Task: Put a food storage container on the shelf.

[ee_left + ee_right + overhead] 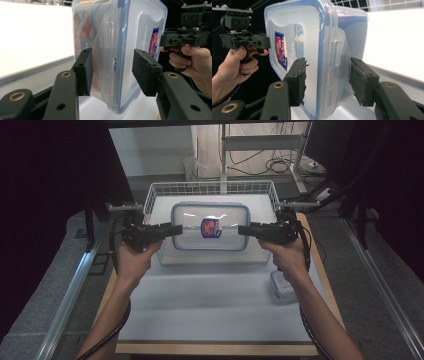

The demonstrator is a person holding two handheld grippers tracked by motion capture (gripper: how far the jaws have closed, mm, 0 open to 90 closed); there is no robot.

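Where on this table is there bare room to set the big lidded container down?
The widest free patch is the white mat between the wire basket and the table's near edge, left of the small container. The right near corner is crowded by that small container. The big container, held by the left gripper and right gripper, hangs above the basket.

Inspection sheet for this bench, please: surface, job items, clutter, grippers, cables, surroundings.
Surface: white table, wooden edge.
Job's things: lidded clear container, red-blue label, held level above wire basket.
Clutter: small container at right hand.
Grippers: left hand-held gripper and right hand-held gripper each clamp one end of the container.
Cables: black cable trails from each gripper; more cables on the floor behind.
Surroundings: dark curtains, metal frame, grey floor.
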